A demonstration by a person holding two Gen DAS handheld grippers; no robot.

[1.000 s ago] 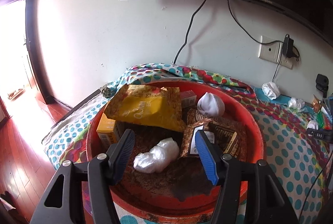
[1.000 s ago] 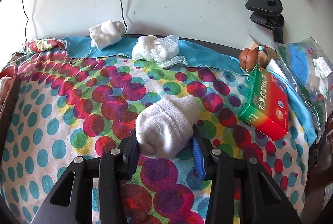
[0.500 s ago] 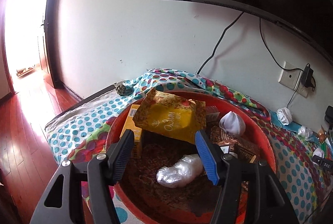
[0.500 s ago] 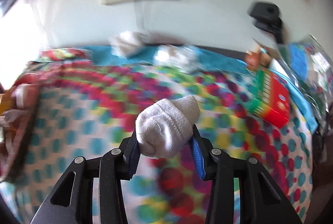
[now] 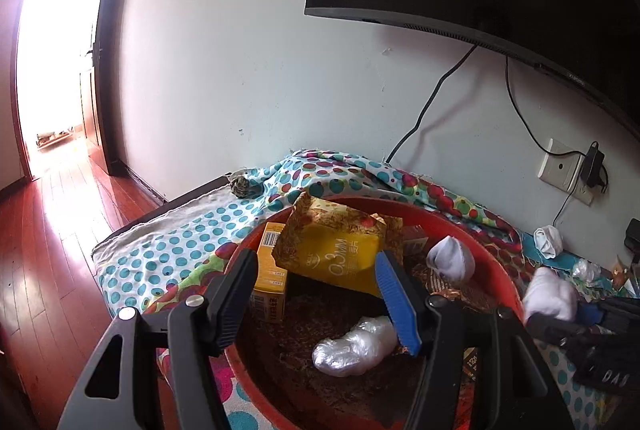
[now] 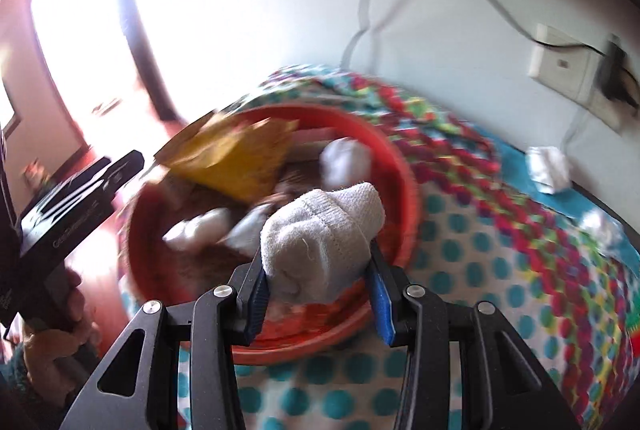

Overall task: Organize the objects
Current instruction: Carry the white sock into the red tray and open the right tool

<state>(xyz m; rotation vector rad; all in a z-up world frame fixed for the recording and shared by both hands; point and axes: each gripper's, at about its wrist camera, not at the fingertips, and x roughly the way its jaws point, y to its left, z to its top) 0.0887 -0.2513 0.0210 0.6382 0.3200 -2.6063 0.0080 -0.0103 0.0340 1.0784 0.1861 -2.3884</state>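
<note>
1 rolled sock (image 6: 320, 242) points away from right gripper (image 6: 318, 294).

a polka-dot cloth (image 5: 168, 254) covers the table, bearing a red basin (image 5: 500, 266) and a white sock (image 5: 549, 240).

Left gripper (image 5: 316, 294) jaws apart, nothing between pads, hovering over red basin (image 5: 496, 266). Inside basin: yellow packet (image 5: 336, 250) leaning on yellow box (image 5: 272, 282), crumpled clear plastic bag (image 5: 354, 346), white sock ball (image 5: 450, 258). Right gripper (image 5: 560, 310) at right edge near rim, clamped on rolled white sock (image 5: 550, 298). Polka-dot cloth (image 5: 180, 258) under basin.
</note>
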